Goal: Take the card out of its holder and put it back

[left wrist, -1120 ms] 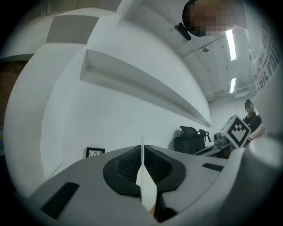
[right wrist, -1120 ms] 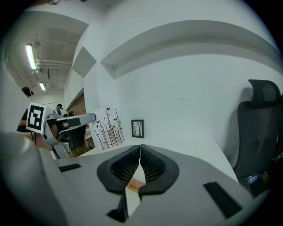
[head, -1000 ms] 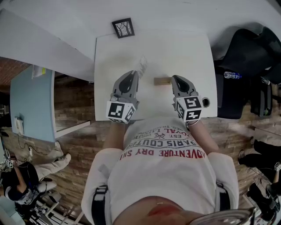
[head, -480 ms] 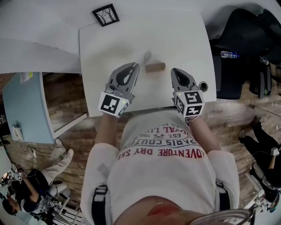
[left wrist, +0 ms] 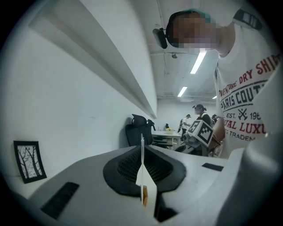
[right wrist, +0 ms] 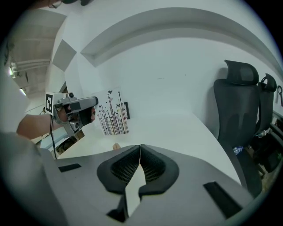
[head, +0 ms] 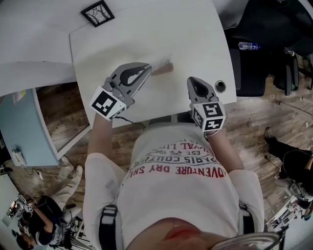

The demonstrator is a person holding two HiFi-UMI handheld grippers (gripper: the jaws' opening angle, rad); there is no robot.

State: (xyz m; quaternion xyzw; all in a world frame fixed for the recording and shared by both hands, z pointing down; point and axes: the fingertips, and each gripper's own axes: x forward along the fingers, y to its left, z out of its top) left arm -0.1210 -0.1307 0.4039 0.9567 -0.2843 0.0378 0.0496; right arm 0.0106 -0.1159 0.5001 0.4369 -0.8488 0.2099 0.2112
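In the left gripper view my left gripper (left wrist: 142, 149) is shut on a thin white card (left wrist: 142, 172), seen edge-on between the pads. The right gripper view shows that card (right wrist: 112, 117), printed with dark stems and butterflies, held upright above the table by the left gripper (right wrist: 75, 110). The small wooden holder (head: 165, 68) lies on the white table (head: 195, 34), just right of the left gripper's (head: 146, 67) tips. My right gripper (head: 193, 82) hovers to the right of the holder; its jaws (right wrist: 139, 148) meet with nothing between them. A bit of the holder (right wrist: 116, 146) peeks over them.
A black picture frame (head: 98, 13) stands at the table's far left corner. A round cable hole (head: 220, 86) sits by the right edge. A black chair (head: 264, 29) and a bottle (head: 247, 46) are right of the table, a pale blue desk (head: 24, 127) to the left.
The left gripper has swung to point right across the table, still holding the card. The whole head view has shifted, so table and holder sit higher and further left.
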